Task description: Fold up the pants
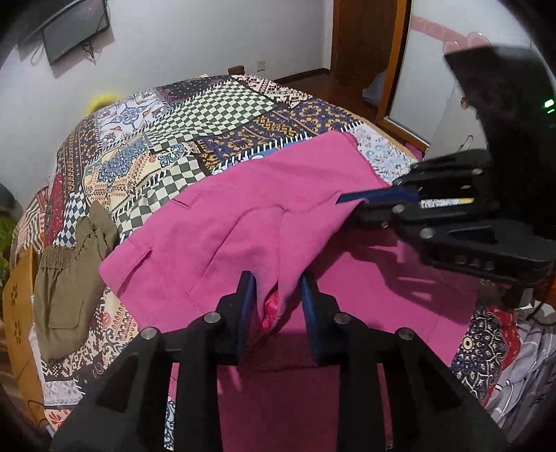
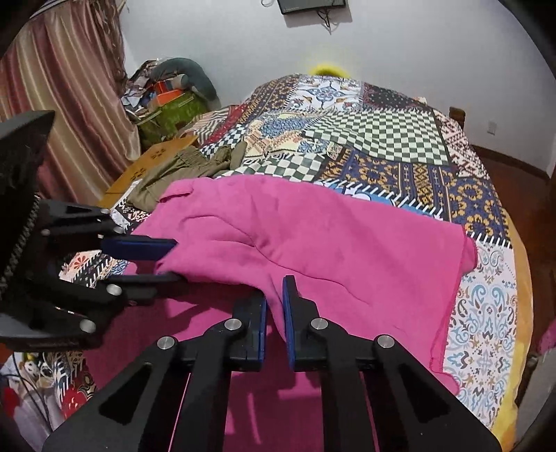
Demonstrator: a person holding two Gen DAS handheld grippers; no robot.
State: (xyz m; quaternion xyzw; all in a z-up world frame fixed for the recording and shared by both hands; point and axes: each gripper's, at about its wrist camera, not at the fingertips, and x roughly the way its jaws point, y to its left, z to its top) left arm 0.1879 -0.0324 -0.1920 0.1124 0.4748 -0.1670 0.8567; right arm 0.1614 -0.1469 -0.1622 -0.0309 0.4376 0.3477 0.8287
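Pink pants lie spread across the near part of a patchwork bed cover. In the left wrist view my left gripper is shut on a raised fold of the pink cloth, which bunches between its blue pads. My right gripper comes in from the right, shut on the pants' edge. The right wrist view shows my right gripper with its pads nearly together on a thin ridge of pink cloth. There my left gripper holds the cloth at the left. Both lifted folds sit close together.
An olive garment lies crumpled at the bed's left edge beside a cardboard box. A curtain and a pile of clutter stand beyond it. A screen hangs on the far wall.
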